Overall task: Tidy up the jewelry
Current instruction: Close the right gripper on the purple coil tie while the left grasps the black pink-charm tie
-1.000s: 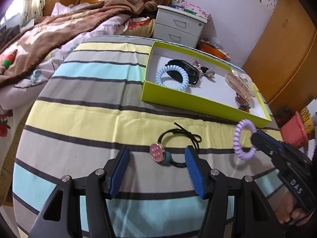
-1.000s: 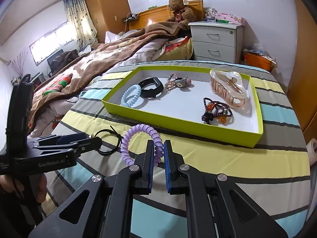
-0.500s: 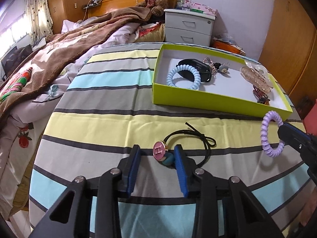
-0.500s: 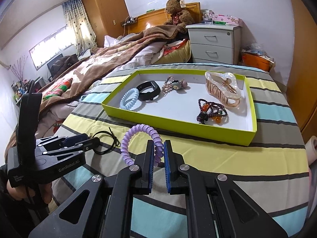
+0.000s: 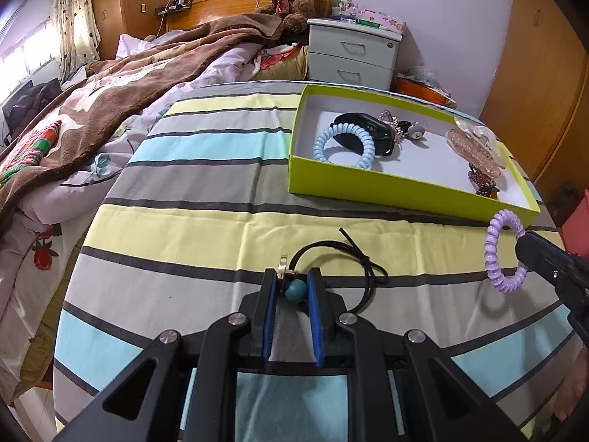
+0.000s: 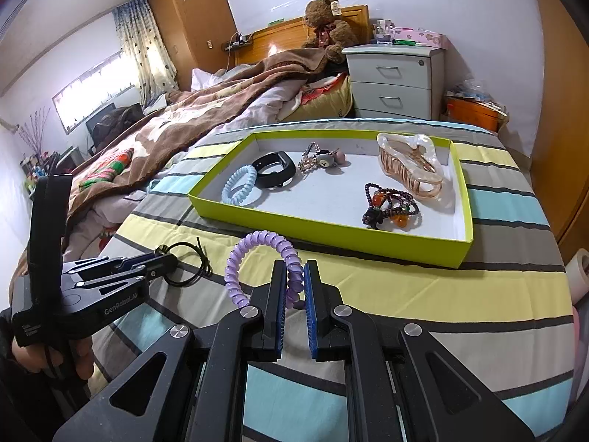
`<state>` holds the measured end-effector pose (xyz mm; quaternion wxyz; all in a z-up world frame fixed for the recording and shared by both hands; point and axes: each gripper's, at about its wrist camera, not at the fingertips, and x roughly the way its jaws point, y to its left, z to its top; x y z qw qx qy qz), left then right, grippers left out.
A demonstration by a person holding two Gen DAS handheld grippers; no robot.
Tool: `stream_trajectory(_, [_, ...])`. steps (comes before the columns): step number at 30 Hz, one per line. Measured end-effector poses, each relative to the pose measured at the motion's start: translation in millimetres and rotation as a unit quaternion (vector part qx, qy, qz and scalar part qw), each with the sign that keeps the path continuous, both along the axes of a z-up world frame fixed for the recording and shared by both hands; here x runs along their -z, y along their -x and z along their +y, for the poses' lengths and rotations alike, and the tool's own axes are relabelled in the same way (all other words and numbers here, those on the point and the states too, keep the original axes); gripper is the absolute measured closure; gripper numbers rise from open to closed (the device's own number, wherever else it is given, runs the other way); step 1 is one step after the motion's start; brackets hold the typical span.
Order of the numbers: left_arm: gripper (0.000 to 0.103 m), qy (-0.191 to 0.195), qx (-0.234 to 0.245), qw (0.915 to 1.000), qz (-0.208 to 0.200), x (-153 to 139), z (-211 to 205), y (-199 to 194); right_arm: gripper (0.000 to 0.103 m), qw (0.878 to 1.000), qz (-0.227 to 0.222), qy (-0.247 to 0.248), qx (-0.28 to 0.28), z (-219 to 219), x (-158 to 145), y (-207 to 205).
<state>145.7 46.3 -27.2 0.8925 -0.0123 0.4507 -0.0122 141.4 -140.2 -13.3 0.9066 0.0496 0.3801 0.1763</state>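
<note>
A black hair tie (image 5: 368, 276) with a teal bead (image 5: 294, 291) and a round charm lies on the striped cloth. My left gripper (image 5: 292, 287) is closing on it: the bead and the charm, now on edge, sit between the blue pads, which touch them. From the right wrist view the left gripper (image 6: 171, 260) is low on the left, at the black hair tie (image 6: 191, 269). My right gripper (image 6: 294, 287) is shut on a purple spiral hair tie (image 6: 250, 250), held above the cloth. The same purple tie (image 5: 495, 254) shows at the right. Behind stands a green tray (image 6: 313, 228).
The tray (image 5: 386, 188) holds a blue spiral tie (image 6: 239, 184), a black band (image 6: 274, 169), a keychain, a clear hair claw (image 6: 408, 162) and a bead bracelet (image 6: 390, 206). A bed with a brown blanket (image 5: 110, 103) lies left, a nightstand (image 6: 394, 81) behind.
The left jaws have drawn together around the bead and charm, and the charm has turned from flat onto its edge. The right gripper still holds the purple tie in the same place.
</note>
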Motion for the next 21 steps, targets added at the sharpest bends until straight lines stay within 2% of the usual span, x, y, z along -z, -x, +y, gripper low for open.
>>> stream_trajectory(21, [0.086, 0.028, 0.014, 0.9992, -0.025, -27, -1, 11, 0.093, 1.000, -0.020, -0.008, 0.012, -6, -17, 10])
